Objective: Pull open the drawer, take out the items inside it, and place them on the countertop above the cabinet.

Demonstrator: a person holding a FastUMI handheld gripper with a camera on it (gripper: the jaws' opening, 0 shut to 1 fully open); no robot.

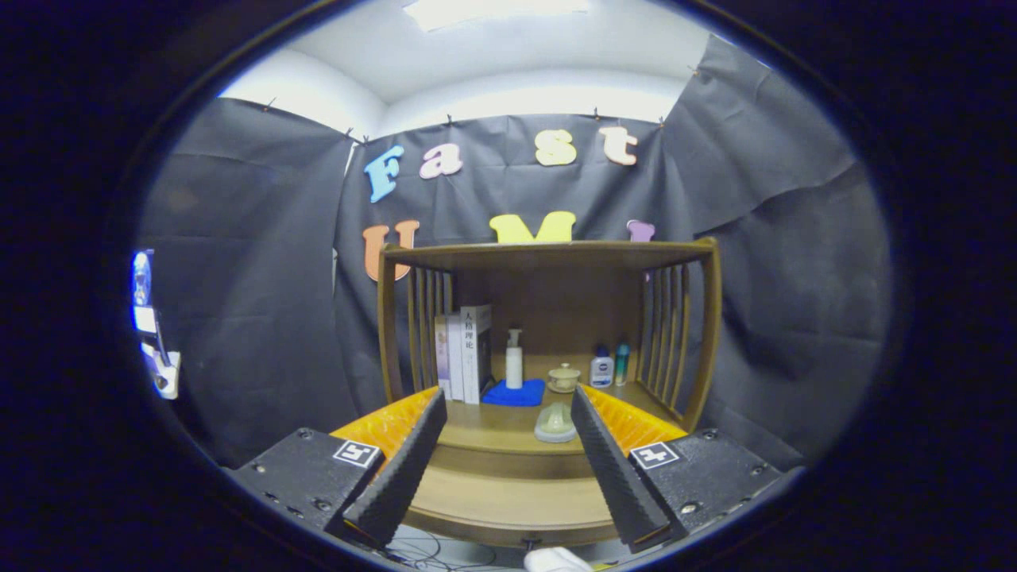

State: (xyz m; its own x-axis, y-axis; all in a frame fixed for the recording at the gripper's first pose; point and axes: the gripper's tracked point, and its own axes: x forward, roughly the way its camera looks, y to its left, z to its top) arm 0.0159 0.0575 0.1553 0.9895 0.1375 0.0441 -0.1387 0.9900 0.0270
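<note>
- Your tongs (502, 457) are spread wide, holding nothing, both fingers pointing straight at a wooden cabinet (548, 318) that stands a little way ahead.
- Between the fingers and below their tips you see the cabinet's rounded front ledge; the drawer (508, 496) is probably that lower curved front, and it looks closed. Its handle cannot be made out, apart from a small dark knob-like spot at the bottom edge.
- Beyond the fingertips lies the countertop (493, 425), where the drawer's items should end up.
- On it, just past the fingertips, sits a pale domed lid or dish (554, 423). Farther back stand books (465, 353), a pump bottle (514, 359) on a blue mat (516, 392), a small lidded cup (563, 377) and two small bottles (610, 367).
- The step in hand, as I judge it, is reaching the drawer front. Lower the tongs, keep them centred, and find the pull before closing.
- Grip squarely and draw straight back, level, so the drawer does not bind.
- Note the bare countertop on either side of the domed dish for setting items down.
</note>
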